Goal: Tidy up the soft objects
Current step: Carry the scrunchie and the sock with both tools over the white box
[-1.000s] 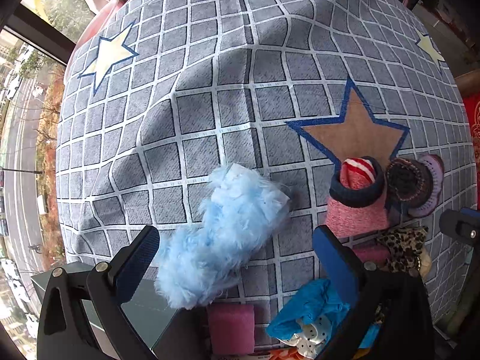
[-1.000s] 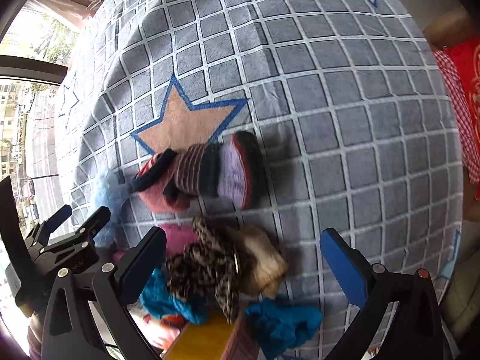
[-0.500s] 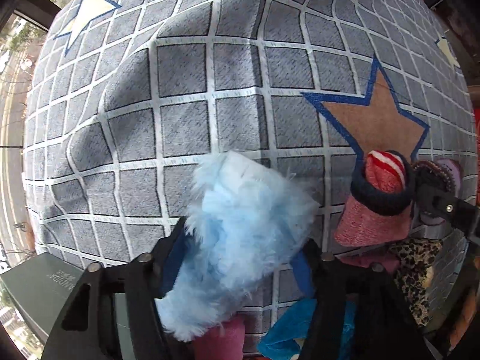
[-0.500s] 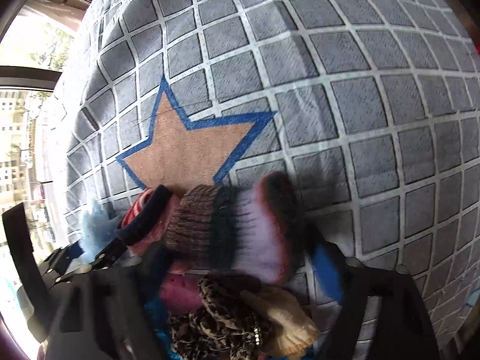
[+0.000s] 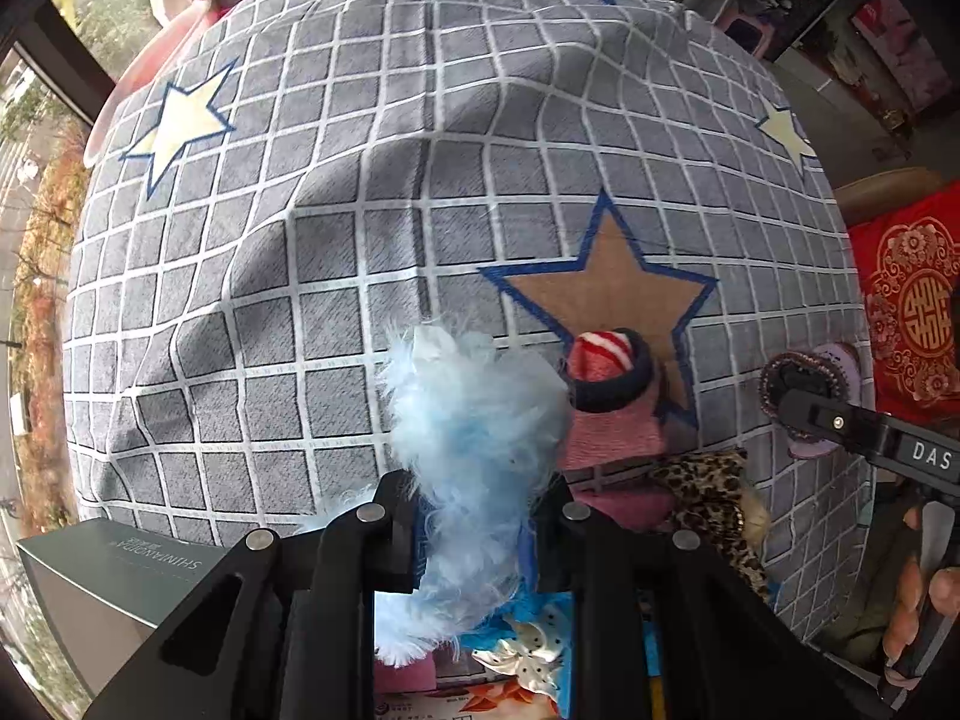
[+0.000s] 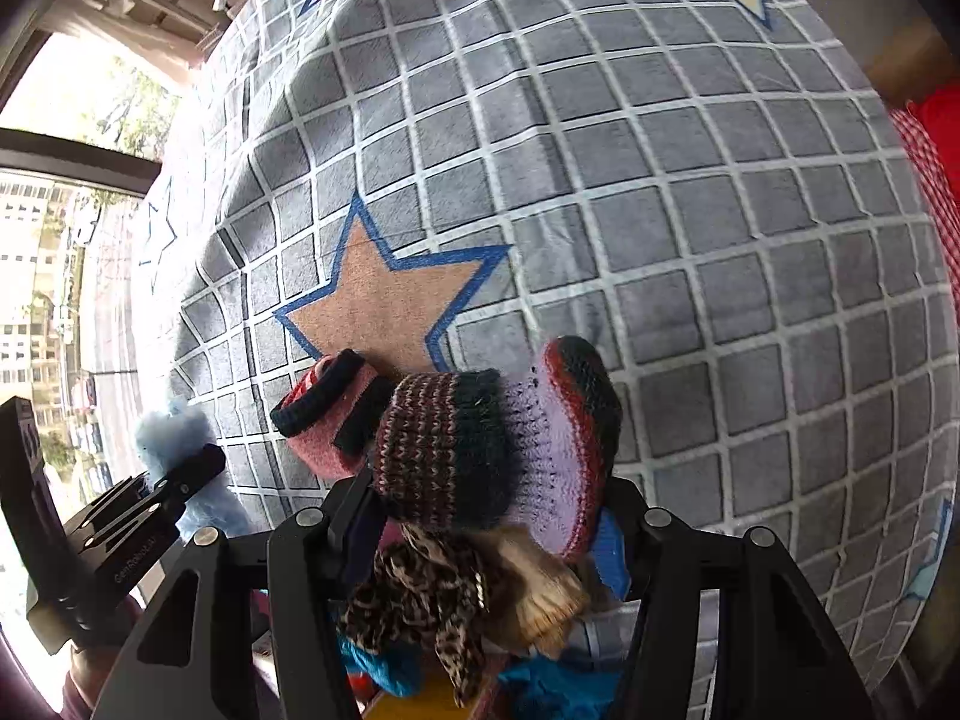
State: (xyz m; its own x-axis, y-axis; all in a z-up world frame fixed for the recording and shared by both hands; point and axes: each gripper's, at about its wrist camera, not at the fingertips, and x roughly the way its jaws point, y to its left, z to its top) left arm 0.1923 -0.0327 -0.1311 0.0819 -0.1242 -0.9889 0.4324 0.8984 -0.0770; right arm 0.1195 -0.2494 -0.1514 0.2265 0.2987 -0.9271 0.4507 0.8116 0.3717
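My left gripper is shut on a fluffy light-blue sock and holds it lifted over the grey checked cloth. My right gripper is shut on a striped purple and dark knitted sock, also lifted. A pink sock with a navy cuff lies on the cloth by the tan star; it also shows in the right wrist view. A leopard-print soft item and a cream one lie under my right gripper.
A dark green box sits at the near left edge of the bed. Blue and pink soft things lie under my left gripper. A red cushion is at the right. A window is at the left.
Both grippers were open a second ago. They moved in and closed, the left on the blue fluffy sock, the right on the striped knitted sock, and both socks have lifted.
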